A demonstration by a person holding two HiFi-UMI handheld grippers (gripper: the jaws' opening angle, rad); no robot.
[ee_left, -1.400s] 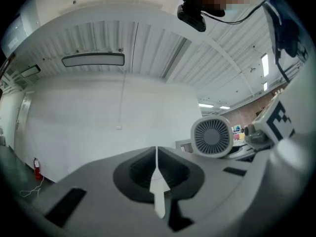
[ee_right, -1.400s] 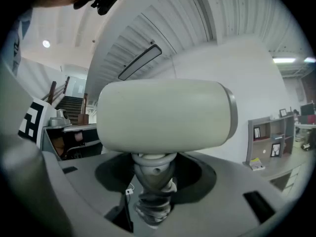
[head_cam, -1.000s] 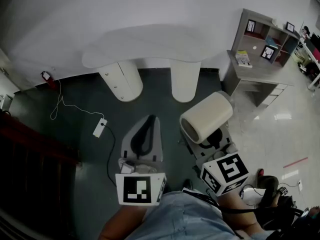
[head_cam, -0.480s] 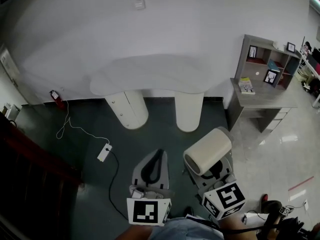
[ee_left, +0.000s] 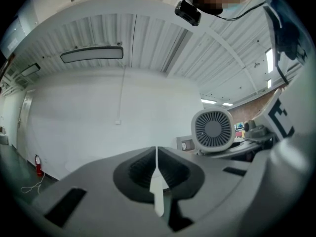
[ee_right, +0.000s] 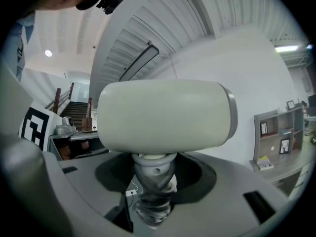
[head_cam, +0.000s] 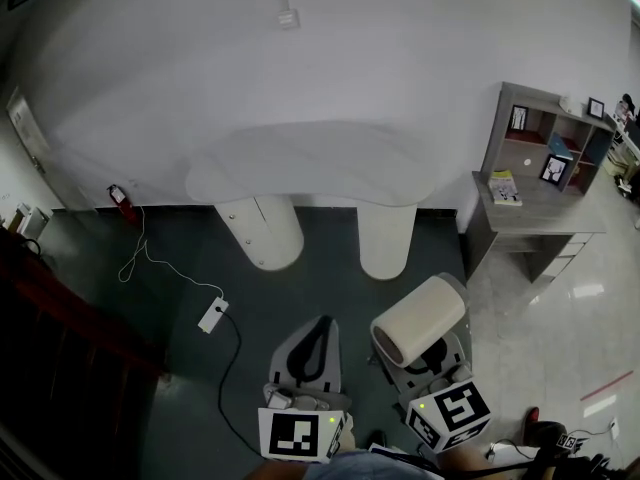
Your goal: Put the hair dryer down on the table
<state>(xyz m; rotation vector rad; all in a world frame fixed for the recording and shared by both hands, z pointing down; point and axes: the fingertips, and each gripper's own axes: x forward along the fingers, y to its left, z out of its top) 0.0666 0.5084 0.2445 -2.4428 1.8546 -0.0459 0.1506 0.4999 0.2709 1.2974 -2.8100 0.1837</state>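
**Desk:** Far left of the head view?

**Photographer:** Power strip on the dark floor, cable trailing off toward the wall. No part in the job.

**Desk:** Next along?

**Photographer:** Left gripper, held low near the body. Jaws pressed together on nothing, plain in the left gripper view.

**Desk:** And the hair dryer?

**Photographer:** Just to the right: cream hair dryer, up in the air above the floor, not yet anywhere near a surface. Carried by the right gripper, clamped tight on the handle. In the right gripper view, handle running down between the jaws, barrel sitting crosswise on top.

**Desk:** Which way the long axis?

**Photographer:** Lower left to upper right in the head view, roughly level. Grilled end turned toward the left gripper, showing face-on in the left gripper view.

**Desk:** Where the table from there?

**Photographer:** White curved table straight ahead and a little left of the dryer, against the wall, well apart from both grippers. Right-hand pedestal almost in line with the load. Probably a forward carry for the right gripper alone, then a lowering with the barrel kept on its side.

**Desk:** Far right?

**Photographer:** Grey shelf unit over a low desk, beyond the table's right end. Not the target.
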